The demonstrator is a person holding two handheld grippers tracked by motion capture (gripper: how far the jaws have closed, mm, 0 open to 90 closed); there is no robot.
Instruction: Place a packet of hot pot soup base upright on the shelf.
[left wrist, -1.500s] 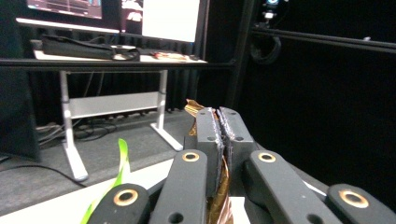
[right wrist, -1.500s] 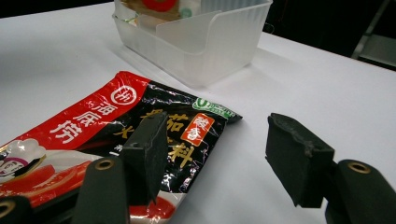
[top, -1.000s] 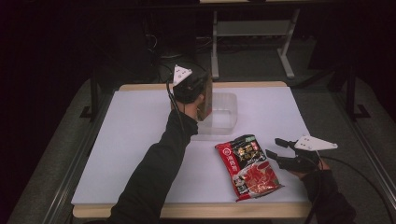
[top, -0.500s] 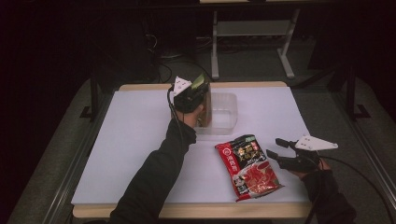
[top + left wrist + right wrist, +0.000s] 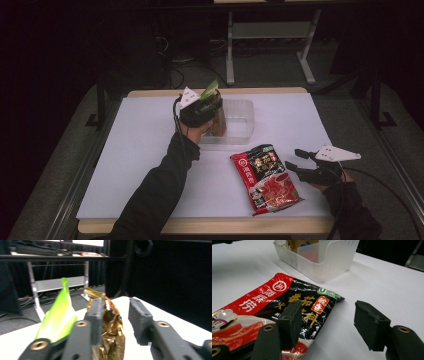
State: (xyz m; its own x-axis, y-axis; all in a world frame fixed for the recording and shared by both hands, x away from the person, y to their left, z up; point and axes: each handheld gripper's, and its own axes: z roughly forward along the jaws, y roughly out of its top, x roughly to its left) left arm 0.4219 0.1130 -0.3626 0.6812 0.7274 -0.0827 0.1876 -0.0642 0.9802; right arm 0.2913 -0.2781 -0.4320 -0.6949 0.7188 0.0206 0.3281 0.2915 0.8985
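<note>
In the left gripper view my left gripper (image 5: 117,307) has a crumpled gold packet (image 5: 110,332) between its jaws. The packet leans on the left jaw and a gap shows on the other side; the jaws have just been opening. A green packet (image 5: 58,317) stands just outside the left jaw. From above, the left gripper (image 5: 212,112) hangs at the left end of a clear plastic bin (image 5: 243,131), with the green packet's tip (image 5: 212,89) poking up. My right gripper (image 5: 295,159) stands open at the right edge of a red and black soup-base packet (image 5: 265,177), one jaw above the packet (image 5: 262,302), the other above bare table.
The white table top (image 5: 130,150) has free room left of the bin and along the back right. A wooden edge (image 5: 210,226) runs along the front. Beyond the table stand a metal frame (image 5: 270,35) and cables on a dark floor.
The left gripper has come down toward the bin's left end, and its jaws have parted. The green packet's tip now sticks up beside it. The right gripper has stayed put.
</note>
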